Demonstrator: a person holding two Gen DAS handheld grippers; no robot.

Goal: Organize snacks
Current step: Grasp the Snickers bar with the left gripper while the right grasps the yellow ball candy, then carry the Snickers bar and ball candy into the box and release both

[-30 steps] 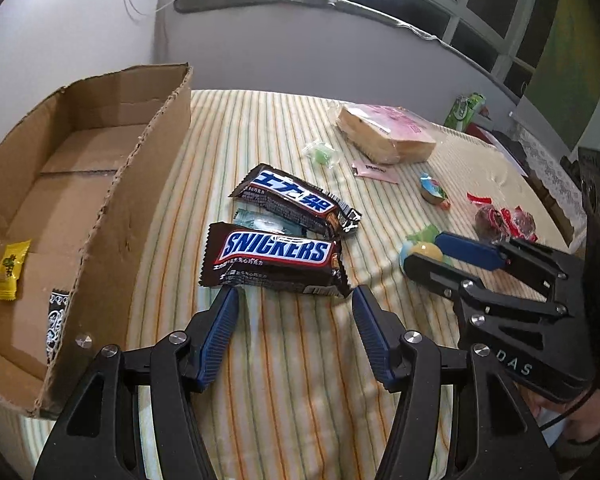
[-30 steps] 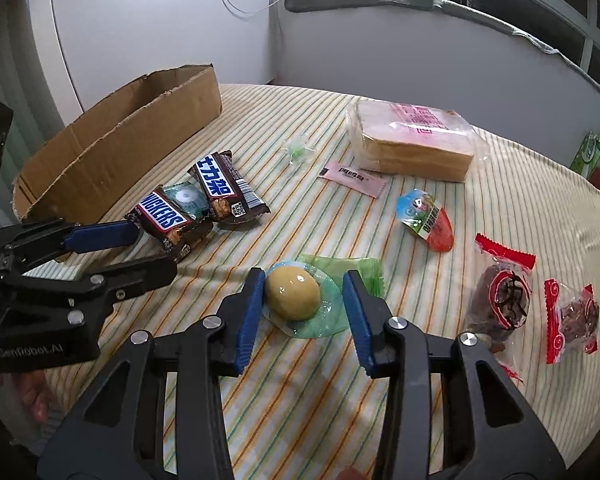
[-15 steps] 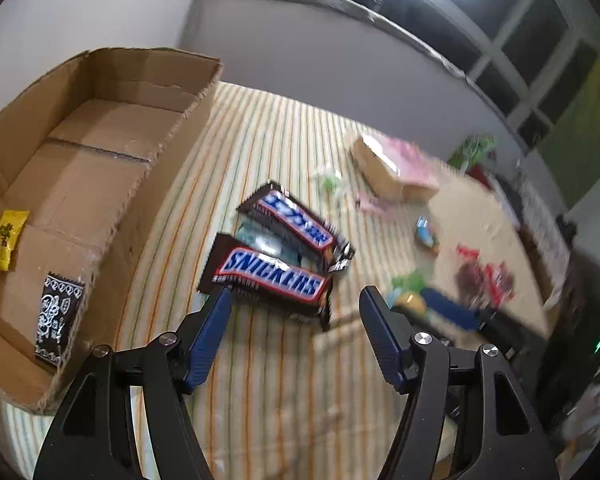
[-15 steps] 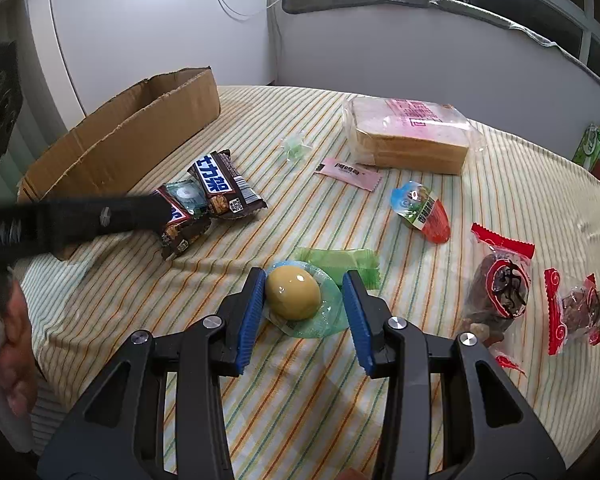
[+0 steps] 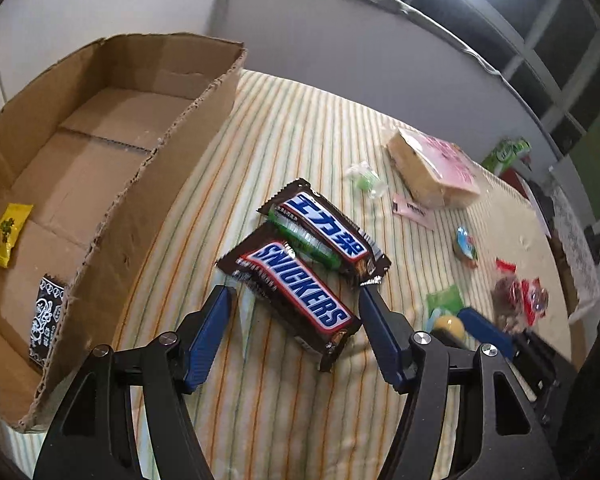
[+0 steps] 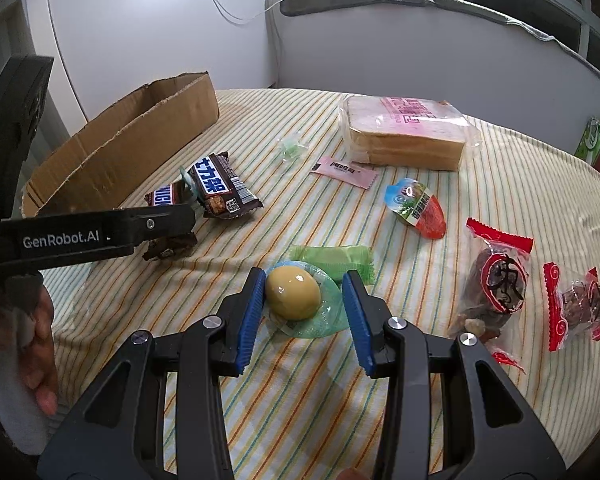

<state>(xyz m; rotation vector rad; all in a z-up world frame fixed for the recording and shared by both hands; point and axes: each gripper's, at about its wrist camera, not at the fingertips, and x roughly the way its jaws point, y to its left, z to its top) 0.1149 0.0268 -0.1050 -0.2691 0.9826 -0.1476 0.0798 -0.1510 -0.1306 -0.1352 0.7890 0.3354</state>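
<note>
A Snickers bar (image 5: 296, 292) lies on the striped tablecloth with a second bar (image 5: 328, 232) behind it and a green-wrapped snack (image 5: 300, 236) wedged between them. My left gripper (image 5: 294, 320) is open, its jaws standing either side of the near end of the Snickers bar. My right gripper (image 6: 304, 304) is open around a packed egg (image 6: 294, 294) in a green wrapper, the left pad close to the egg. The cardboard box (image 5: 112, 184) stands at the left, holding a yellow candy (image 5: 8, 234) and a black packet (image 5: 44, 320).
A pack of sliced bread (image 6: 404, 132), a pink sachet (image 6: 344, 170), a small green candy (image 6: 294, 148), a jelly cup (image 6: 416, 208), a green packet (image 6: 332, 258) and two red-wrapped snacks (image 6: 496, 280) (image 6: 576, 304) lie on the table. The table edge runs along the right.
My left gripper has risen, swung and closed in on the Snickers bar, which now lies between its jaws. My right gripper has stayed around the egg.
</note>
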